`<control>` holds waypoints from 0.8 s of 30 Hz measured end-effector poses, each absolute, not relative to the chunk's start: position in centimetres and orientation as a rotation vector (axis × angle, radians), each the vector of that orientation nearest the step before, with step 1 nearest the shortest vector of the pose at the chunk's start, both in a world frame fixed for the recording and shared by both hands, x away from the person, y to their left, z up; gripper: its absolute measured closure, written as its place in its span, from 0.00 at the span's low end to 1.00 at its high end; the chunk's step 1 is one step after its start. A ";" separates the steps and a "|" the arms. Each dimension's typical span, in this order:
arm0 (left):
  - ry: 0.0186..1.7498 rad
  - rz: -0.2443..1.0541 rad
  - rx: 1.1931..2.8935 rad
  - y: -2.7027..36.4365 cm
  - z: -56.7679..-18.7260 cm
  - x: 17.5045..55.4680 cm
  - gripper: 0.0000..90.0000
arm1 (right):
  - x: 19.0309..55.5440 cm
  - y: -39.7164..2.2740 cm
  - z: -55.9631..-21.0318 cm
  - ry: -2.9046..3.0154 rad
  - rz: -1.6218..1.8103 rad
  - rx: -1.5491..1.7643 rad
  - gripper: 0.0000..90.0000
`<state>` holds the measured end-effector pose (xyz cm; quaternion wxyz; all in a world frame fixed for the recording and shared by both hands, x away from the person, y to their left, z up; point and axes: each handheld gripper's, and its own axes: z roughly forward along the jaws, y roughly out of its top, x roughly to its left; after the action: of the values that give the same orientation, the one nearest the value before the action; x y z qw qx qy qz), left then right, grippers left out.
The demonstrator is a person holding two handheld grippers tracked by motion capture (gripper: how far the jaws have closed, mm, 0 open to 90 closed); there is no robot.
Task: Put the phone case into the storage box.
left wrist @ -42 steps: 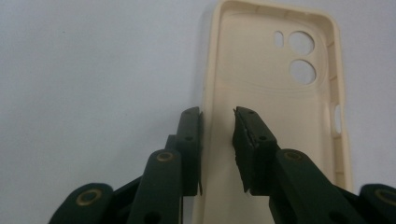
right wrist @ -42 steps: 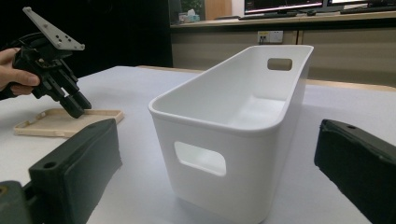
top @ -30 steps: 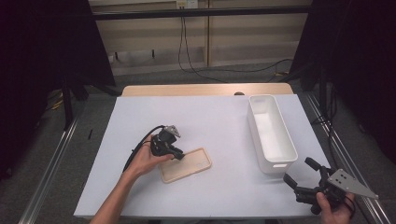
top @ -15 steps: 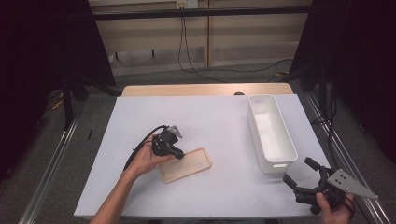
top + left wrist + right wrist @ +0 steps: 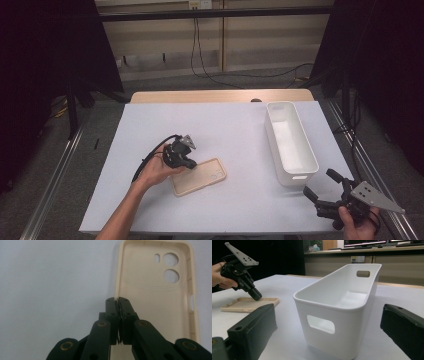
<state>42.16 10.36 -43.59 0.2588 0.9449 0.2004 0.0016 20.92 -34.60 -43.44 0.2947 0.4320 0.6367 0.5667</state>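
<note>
Left hand-held gripper (image 5: 118,300): at the near-left rim of the case (image 5: 155,290), tips down on its edge; jaws just closed further and now pressed together on the thin side wall, a sliver of rim showing between the pads.
Change: jaws drawn in from slightly apart to a full pinch; hand itself kept in place over the case.
Case: beige phone case, hollow side up, camera holes at the far end; flat on the white tabletop (image 5: 225,130), left of centre, well apart from the bin (image 5: 290,142).
Right hand-held gripper (image 5: 327,189): spread wide, nothing between the jaws; held low at the near-right corner of the tabletop, just beside the near end of the bin.
Bin: white, long, empty inside, upright at the right side.
Meaning: grasp on the case likely just secured, so lifting looks like the next step; bin probably the place for it.
Risk: hold only on a thin, flexible rim; case may bend or swing once off the tabletop.
</note>
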 end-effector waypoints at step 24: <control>0.622 0.031 2.471 11.2 -43.8 41.8 0.97 | 20.9 -34.7 -43.5 1.699 1.506 1.147 0.00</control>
<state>41.85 11.21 -43.78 0.2923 0.9273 0.2335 0.0118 20.90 -34.65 -43.45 0.2944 0.4308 0.6384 0.5658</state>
